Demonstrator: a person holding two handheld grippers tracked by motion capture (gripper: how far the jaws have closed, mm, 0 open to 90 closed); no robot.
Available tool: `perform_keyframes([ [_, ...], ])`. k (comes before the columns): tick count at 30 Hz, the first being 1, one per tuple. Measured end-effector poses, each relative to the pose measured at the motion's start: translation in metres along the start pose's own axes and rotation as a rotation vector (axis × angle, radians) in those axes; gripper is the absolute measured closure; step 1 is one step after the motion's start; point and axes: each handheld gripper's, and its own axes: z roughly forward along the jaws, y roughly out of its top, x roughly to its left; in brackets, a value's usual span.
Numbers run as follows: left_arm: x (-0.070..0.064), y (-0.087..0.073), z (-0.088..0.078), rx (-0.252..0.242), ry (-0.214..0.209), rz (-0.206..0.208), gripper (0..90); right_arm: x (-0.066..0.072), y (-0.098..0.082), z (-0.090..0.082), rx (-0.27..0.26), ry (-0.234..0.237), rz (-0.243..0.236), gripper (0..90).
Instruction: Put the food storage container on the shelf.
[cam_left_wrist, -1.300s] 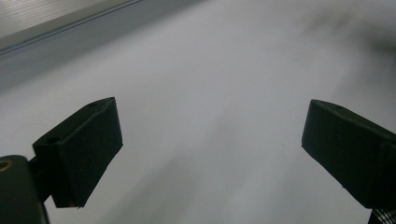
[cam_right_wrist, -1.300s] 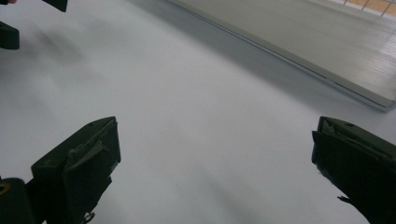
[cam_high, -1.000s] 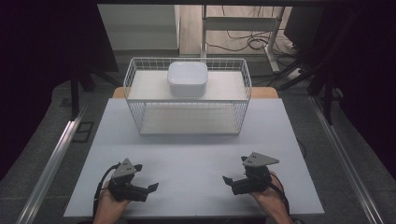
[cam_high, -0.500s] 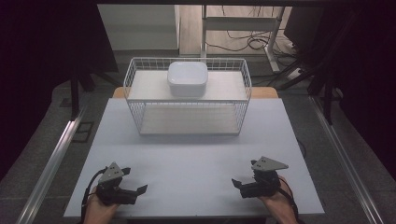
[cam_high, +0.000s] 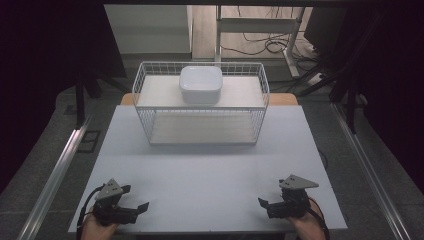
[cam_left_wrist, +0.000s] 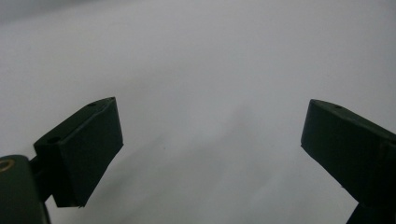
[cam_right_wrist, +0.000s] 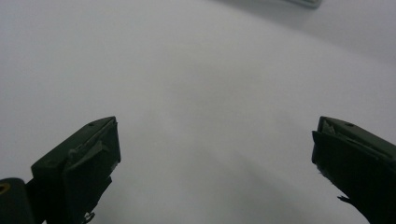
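A white wire basket rack (cam_high: 260, 90) stands at the far middle of the white table (cam_high: 210, 170). On its upper shelf rests a white square bowl-like container (cam_high: 200, 84). My left gripper (cam_high: 137, 202) lies low at the table's near left corner, open and holding nothing. My right gripper (cam_high: 263, 206) sits at the near right corner, also open and bare. In the left gripper view the left gripper (cam_left_wrist: 210, 149) has its jaws spread wide over plain white tabletop. The right gripper view shows the right gripper (cam_right_wrist: 215, 163) the same way, wide apart above the bare surface.
Metal rails (cam_high: 55, 175) run along both sides of the table over a grey floor. Cables (cam_high: 260, 42) and a stand's legs lie on the floor behind the rack. A broad stretch of tabletop separates the grippers from the rack.
Both grippers have drawn back toward the near edge and outward to the table's corners. The rack and the container have stayed put.
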Motion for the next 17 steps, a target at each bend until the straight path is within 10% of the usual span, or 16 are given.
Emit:
perform_keyframes([
  [17,0.0057,-0.0007,0.0007,0.007,-0.021,-0.050,6.7,-0.0042,-0.0083,0.0003,0.047,-0.002,0.057,0.0],
])
